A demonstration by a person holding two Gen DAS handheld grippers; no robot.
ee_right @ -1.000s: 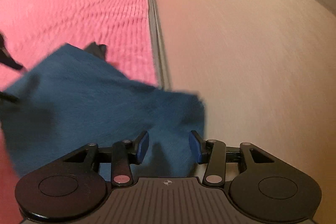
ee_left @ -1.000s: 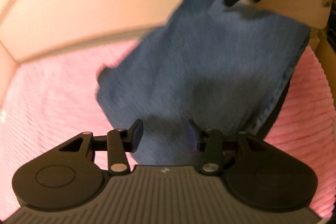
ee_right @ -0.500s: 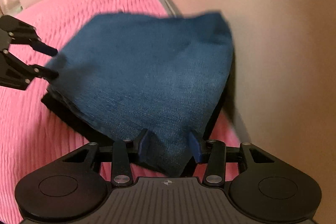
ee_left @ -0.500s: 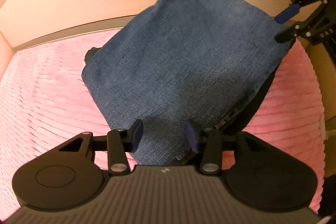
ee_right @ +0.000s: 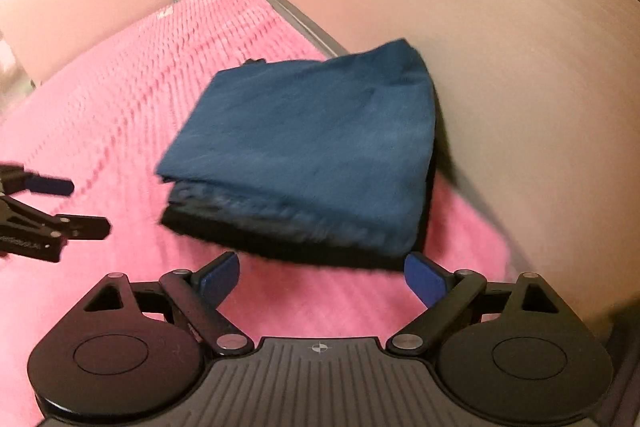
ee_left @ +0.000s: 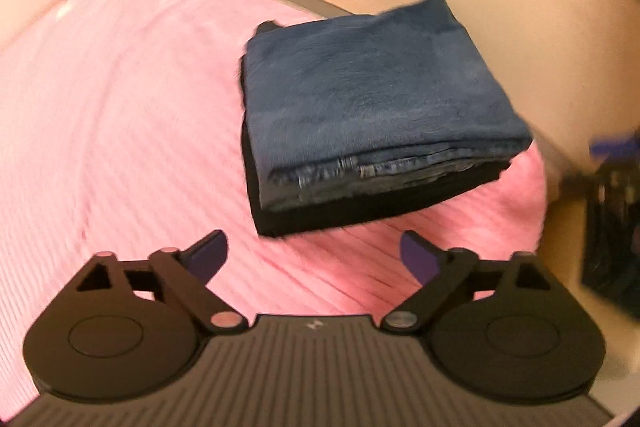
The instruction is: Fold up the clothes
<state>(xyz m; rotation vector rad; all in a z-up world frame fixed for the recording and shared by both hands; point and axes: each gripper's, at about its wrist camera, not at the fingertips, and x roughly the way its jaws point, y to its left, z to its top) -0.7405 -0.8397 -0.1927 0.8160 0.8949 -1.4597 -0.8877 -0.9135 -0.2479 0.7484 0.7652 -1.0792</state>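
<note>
A folded pair of blue jeans lies on top of a folded black garment on the pink ribbed bedspread, close to the wall. It also shows in the right wrist view. My left gripper is open and empty, just short of the stack's near edge. My right gripper is open and empty, just short of the stack on its side. The left gripper's fingers show at the left edge of the right wrist view.
A beige wall with a grey trim strip runs along the bed's far side, right behind the stack. The pink bedspread stretches away to the left. The right gripper shows as a dark blur at the right.
Both grippers held the jeans, laid them onto the black garment, then opened and pulled back. The jeans now rest folded on the stack.
</note>
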